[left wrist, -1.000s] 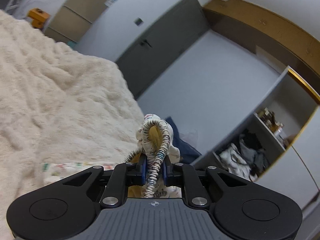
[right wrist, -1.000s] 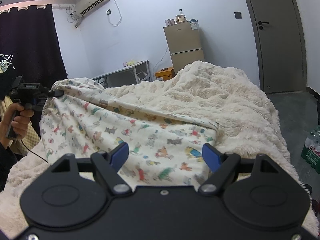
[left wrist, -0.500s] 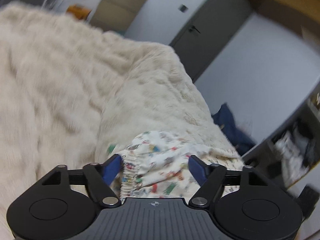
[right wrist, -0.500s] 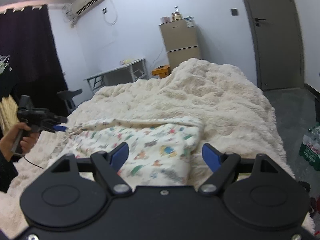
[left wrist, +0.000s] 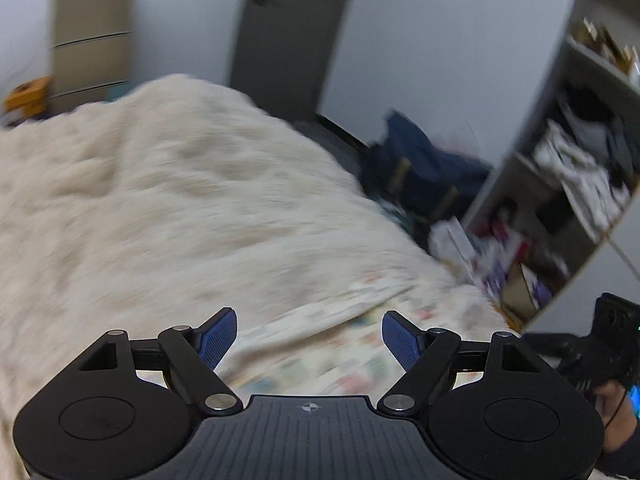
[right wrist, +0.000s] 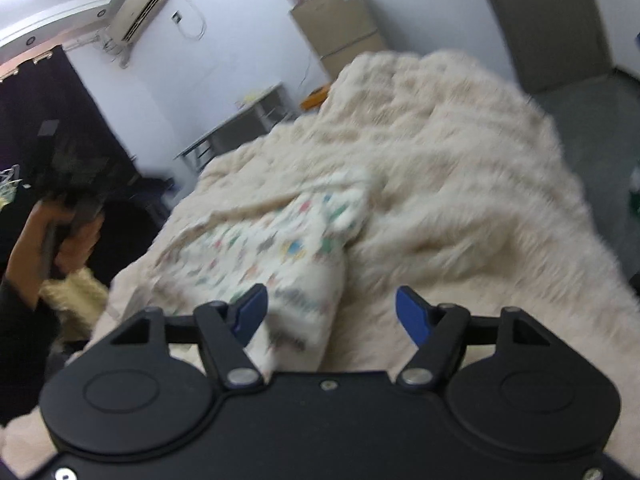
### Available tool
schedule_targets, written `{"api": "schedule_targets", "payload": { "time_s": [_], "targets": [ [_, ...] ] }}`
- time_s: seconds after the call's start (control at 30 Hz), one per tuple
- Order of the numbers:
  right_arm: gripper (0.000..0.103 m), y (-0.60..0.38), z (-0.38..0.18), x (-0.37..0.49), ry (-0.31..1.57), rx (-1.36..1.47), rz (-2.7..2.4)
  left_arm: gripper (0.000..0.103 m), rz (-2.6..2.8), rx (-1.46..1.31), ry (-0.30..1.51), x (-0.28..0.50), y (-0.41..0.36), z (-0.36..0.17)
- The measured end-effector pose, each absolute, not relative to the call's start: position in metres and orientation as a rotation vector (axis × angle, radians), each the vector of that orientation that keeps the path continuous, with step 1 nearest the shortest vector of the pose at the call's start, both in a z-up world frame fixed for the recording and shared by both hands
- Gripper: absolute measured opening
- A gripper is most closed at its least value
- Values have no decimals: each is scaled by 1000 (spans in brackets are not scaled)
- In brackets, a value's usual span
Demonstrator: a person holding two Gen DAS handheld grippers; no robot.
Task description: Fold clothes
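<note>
Cream fleece blanket (right wrist: 460, 184) covers the bed; fridge (right wrist: 340, 36), door (left wrist: 280, 20) beyond | printed garment (right wrist: 256, 248) lies flat, near-left | left gripper (left wrist: 308, 338), clamped on it a second ago, now wide, empty; right gripper (right wrist: 332, 312) wide, empty | blanket bare far and right; cluttered shelves (left wrist: 560, 184) right.

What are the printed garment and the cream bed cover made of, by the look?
Printed garment: thin woven or knit fabric, probably cotton, matte; it lies in soft flat folds. Cream bed cover: long-pile plush or fleece; shaggy tufts show. Motion blur leaves both uncertain.
</note>
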State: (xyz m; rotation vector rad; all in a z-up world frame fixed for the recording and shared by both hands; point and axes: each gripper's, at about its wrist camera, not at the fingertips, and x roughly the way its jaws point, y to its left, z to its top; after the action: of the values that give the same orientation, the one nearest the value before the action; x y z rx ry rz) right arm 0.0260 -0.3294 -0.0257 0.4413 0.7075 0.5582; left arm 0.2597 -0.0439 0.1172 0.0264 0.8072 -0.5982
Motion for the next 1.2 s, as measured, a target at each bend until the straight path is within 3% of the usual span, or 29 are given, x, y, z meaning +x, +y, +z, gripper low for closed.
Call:
{"api": "schedule_targets", "payload": {
  "time_s": [0.17,0.37,0.5,0.57,0.73,0.87,1.07,1.2],
  "targets": [
    [60,-314,-37,24,763,429,620,75,-654,199,879,285,-151,97],
    [56,-312,-41,20,786,418,666,69,-631,406,942,314,-201,47],
    [51,-322,-42,18,795,446,695,48,-633,521,939,320,-207,33],
    [45,-326,-43,17,801,447,712,42,-639,563,933,321,-210,27],
    [16,-331,-44,13,807,448,743,15,-661,606,905,317,-214,29],
    [11,-331,-41,8,794,404,767,11,-649,501,959,328,-212,40],
    [9,-333,-37,0,774,370,808,4,-649,-77,1057,375,-154,56],
    [8,-334,-38,-2,771,357,829,2,-574,-407,995,391,-109,55]
  ]
}}
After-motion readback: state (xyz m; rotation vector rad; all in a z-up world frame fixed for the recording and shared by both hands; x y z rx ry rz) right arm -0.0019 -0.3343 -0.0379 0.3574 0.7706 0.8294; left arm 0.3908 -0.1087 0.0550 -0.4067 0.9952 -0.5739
